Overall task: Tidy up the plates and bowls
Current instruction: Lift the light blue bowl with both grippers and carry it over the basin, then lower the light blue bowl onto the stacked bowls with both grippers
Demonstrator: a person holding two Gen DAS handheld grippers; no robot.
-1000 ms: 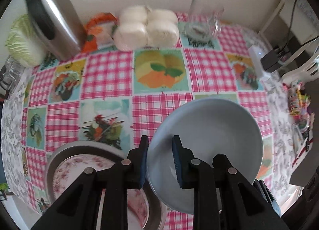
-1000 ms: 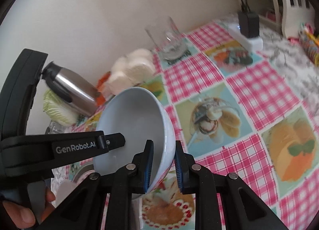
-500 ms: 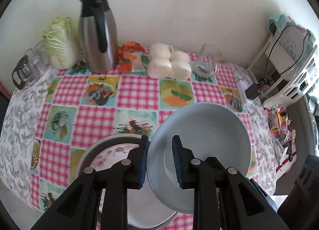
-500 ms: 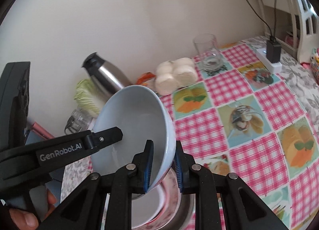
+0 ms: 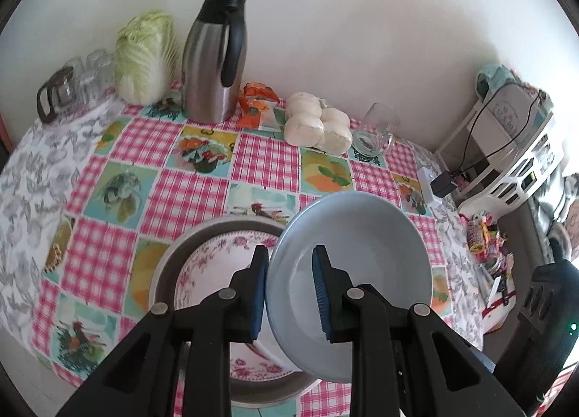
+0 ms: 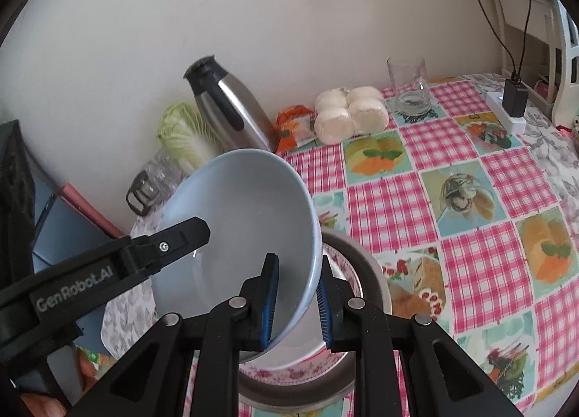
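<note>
A light blue bowl (image 5: 362, 254) (image 6: 246, 207) hangs tilted in the air, held from two sides. My left gripper (image 5: 289, 254) is shut on its left rim, one pad inside and one outside. My right gripper (image 6: 298, 261) is shut on the opposite rim in the same way. One of the left gripper's fingers (image 6: 181, 239) reaches into the bowl in the right wrist view. Below the bowl a pink floral plate (image 5: 217, 268) (image 6: 289, 373) lies inside a round metal basin (image 5: 173, 265) (image 6: 369, 272) on the checked tablecloth.
Along the wall stand a steel thermos jug (image 5: 213, 62), a cabbage (image 5: 144, 55), glass mugs (image 5: 68, 84), wrapped white buns (image 5: 318, 124) and an empty glass (image 5: 376, 131). A power strip with a plug (image 6: 510, 106) lies at the table's right edge beside a white rack (image 5: 514, 149).
Both grippers have risen and pulled back with the blue bowl still clamped. More of the table, the basin and the wall shows than before.
</note>
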